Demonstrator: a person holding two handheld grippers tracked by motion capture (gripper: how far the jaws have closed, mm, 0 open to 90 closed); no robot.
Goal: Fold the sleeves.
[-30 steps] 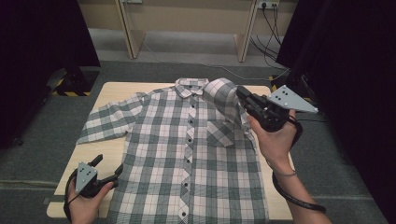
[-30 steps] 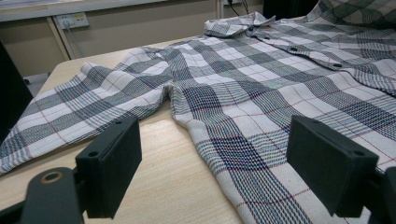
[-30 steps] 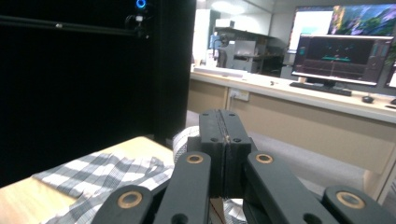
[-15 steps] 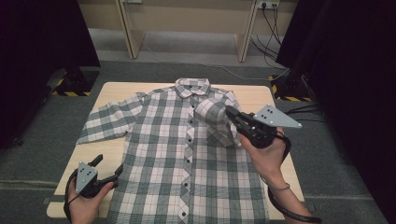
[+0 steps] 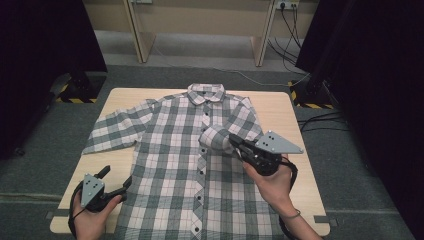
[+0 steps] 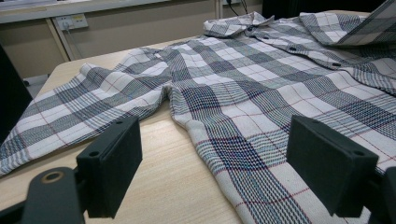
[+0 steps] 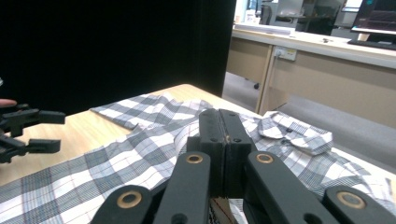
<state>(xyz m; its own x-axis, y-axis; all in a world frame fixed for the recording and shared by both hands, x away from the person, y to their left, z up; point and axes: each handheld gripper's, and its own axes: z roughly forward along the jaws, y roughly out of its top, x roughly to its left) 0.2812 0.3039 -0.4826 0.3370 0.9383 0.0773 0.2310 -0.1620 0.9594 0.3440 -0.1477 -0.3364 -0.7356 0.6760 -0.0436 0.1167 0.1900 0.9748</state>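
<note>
There are no words, numbers or signs to read here. The monitor point(image 7: 377, 18) at two o'clock glows, but its writing is too small.

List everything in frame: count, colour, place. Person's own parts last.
Plaid button-up cotton shirt: 1, white, grey and dark check with thin red lines, spread face up over most of the table, collar at the far edge; one sleeve folded in over the chest, the other sleeve lying flat.
Light wooden table: 1, pale wood, centre of the grey carpet.
Left tool: 1, black with grey plate, jaws open, at the shirt's near corner.
Right tool: 1, black with grey plate, jaws shut on the folded sleeve.
Hands: 2, left hand, right hand, at the near edge.
</note>
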